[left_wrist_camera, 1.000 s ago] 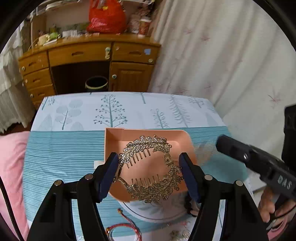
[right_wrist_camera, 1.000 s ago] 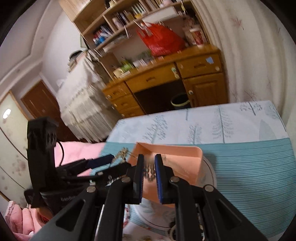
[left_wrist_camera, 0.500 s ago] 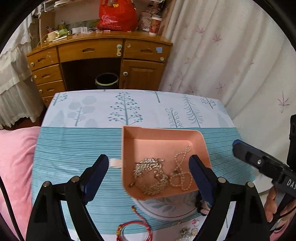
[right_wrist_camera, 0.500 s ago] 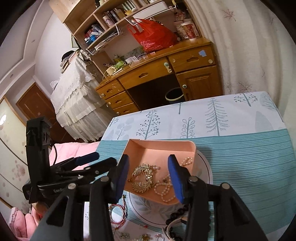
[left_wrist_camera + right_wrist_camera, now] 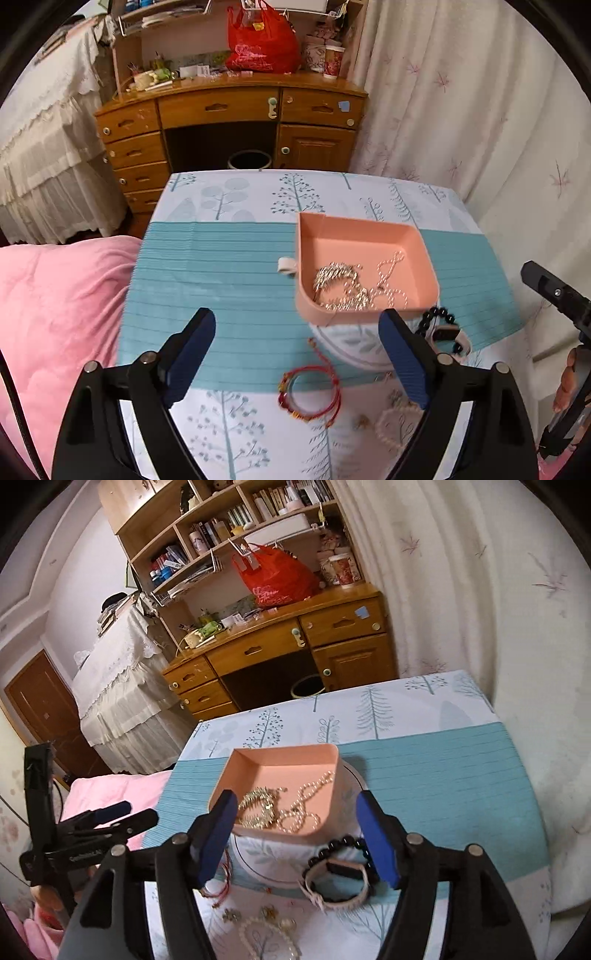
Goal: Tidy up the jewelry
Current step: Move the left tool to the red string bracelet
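A smooth, matte pink tray (image 5: 364,236) with rounded corners sits on a round white plate (image 5: 351,771) printed with pale leaves, atop a tablecloth (image 5: 221,266) of teal stripes and white tree-print bands. Inside the tray, toward its 6 o'clock wall, lies a glittering, leaf-shaped hair comb (image 5: 338,282) of metal filigree, with a knotted pearl strand (image 5: 391,275) at its 3 o'clock side. On the cloth at the tray's 6 o'clock lies a coiled red cord bracelet (image 5: 312,393); toward 4 o'clock rest a glossy black bead bracelet (image 5: 341,843) and a pale-strapped watch (image 5: 338,877), with a loose pearl loop (image 5: 267,936) nearer the camera.

The left gripper (image 5: 297,354) has its blue ribbed pads spread wide and its jaws are opening, nothing between them. The right gripper (image 5: 293,834) likewise is opening, empty, framing the tray's near wall.

A second ago the left jaws bracketed the comb above the tray and the right jaws were nearly closed on it; now the comb lies in the tray, and both grippers have drawn back toward 6 o'clock, exposing the cord bracelet and beads.
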A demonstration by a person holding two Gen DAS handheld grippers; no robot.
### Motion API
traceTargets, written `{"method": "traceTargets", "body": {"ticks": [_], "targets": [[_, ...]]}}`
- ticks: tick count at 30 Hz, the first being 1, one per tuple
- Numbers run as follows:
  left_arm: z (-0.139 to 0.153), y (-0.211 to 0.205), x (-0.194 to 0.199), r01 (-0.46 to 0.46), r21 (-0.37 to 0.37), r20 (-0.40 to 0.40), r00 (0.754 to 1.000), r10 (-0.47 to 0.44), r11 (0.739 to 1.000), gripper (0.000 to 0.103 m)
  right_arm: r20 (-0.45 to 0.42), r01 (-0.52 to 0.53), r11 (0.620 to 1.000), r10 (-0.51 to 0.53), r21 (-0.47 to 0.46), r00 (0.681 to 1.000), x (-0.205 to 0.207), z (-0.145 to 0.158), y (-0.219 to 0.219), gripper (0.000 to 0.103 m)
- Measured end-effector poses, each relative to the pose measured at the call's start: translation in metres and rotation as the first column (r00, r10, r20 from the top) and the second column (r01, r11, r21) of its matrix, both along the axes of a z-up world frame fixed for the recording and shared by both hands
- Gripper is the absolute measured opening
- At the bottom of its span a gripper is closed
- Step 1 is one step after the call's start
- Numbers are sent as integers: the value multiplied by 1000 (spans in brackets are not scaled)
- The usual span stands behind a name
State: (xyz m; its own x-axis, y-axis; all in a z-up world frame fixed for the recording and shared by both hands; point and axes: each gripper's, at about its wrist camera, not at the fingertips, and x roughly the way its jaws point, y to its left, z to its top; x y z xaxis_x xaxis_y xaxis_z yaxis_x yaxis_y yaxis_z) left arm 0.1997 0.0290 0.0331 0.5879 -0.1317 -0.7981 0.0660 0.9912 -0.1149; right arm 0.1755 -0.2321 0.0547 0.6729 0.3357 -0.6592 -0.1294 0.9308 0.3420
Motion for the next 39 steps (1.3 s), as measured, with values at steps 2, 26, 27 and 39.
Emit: {"method": "traceTargets", "body": {"ticks": [2, 26, 27, 39], "targets": [[-3, -2, -12, 2, 14, 10, 1000, -2, 1000, 92, 30, 19, 1000, -19, -6, 999, -13, -4, -2, 79], [-113, -17, -38, 3, -12, -107, 994, -4, 1000, 93, -15, -24, 982, 22, -186, 1000, -38, -115, 13, 82], [-115, -18, -37, 4, -4, -107, 994, -5, 1000, 93, -18, -26, 981, 23, -191, 1000, -37, -117, 14, 82], [-130, -34, -26, -1, 111, -79, 997, 10, 994, 93, -60, -52, 976, 41, -210, 997, -23, -129, 24, 82]]}}
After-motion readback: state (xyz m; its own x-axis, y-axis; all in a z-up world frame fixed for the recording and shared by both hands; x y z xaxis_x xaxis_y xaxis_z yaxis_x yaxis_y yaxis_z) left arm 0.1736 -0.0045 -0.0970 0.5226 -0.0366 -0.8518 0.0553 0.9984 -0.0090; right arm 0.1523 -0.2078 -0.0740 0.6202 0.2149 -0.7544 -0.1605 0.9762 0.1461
